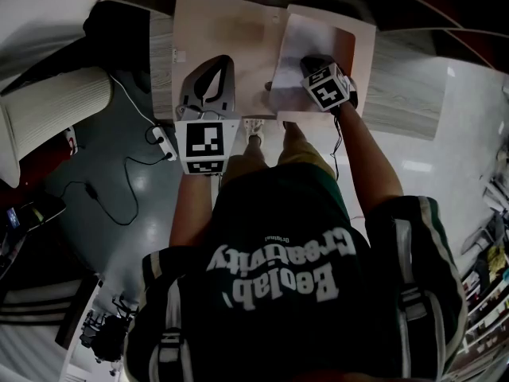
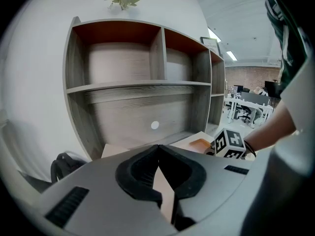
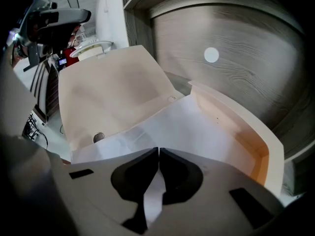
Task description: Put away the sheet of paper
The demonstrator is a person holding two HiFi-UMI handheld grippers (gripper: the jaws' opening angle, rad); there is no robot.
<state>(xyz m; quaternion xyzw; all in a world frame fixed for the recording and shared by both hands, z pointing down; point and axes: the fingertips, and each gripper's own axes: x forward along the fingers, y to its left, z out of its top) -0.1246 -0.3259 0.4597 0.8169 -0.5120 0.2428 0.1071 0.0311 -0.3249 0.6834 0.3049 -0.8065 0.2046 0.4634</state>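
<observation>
The white sheet of paper (image 3: 197, 127) is pinched at its near edge by the right tool (image 3: 158, 149). The tool's black jaws are pressed together on the sheet, and a strip of it is seen between them. The sheet is spread over the right half of an open cream-coloured cardboard folder box (image 3: 263, 151), inside the raised rim, and its near left corner reaches past the fold onto the flat beige flap (image 3: 108, 92) at the left. A small round metal snap (image 3: 98, 137) is seen on that flap, just beside this corner of the sheet. The box is laid on a grey wood-grain table (image 1: 406, 78), in front of a grey wooden shelf unit (image 2: 123, 85) with open compartments at the far side. The left tool (image 2: 158, 146) is held over the near part of the flap, apart from the sheet. Its jaws are closed tip to tip, and nothing is gripped between them. The right tool is tilted steeply down towards the box, while the left one is aimed more level, at the shelf unit.
</observation>
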